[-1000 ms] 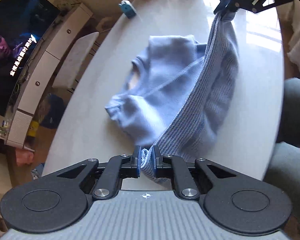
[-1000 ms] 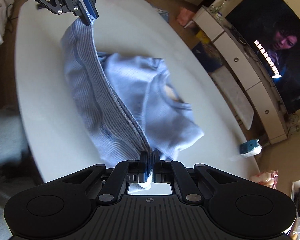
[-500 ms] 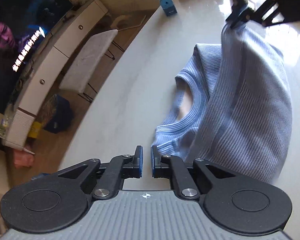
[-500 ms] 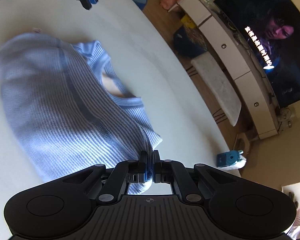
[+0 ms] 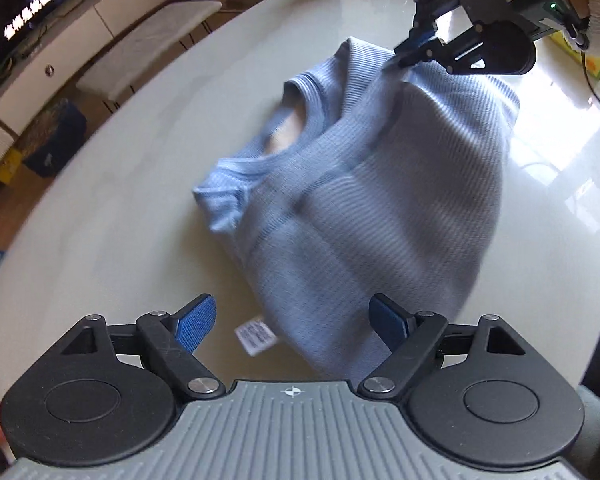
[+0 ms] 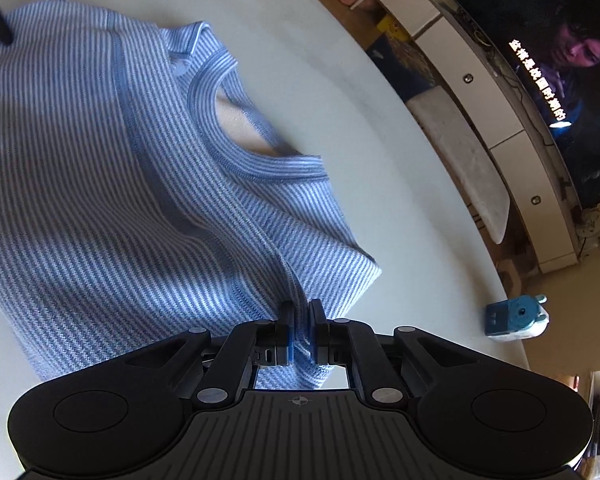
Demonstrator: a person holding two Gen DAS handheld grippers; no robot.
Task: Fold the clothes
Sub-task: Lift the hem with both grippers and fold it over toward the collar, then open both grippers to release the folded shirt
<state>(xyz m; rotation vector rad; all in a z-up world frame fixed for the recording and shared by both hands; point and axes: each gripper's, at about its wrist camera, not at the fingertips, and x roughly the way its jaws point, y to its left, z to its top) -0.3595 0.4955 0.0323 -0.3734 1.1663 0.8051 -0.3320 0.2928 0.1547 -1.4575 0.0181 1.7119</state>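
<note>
Left gripper (image 5: 292,322) fingers spread wide, holding nothing, just above near edge of blue-and-white striped knit top (image 5: 380,200), which lies folded on the white oval worktop (image 5: 112,216). Right gripper (image 6: 299,332) fingers pinch the top's far corner. Small blue box (image 6: 514,316) sits beyond.

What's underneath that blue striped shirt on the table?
The striped shirt lies folded on the white table. Through its neckline a pale inner surface shows. A white label sticks out underneath. Anything else beneath is covered.
</note>
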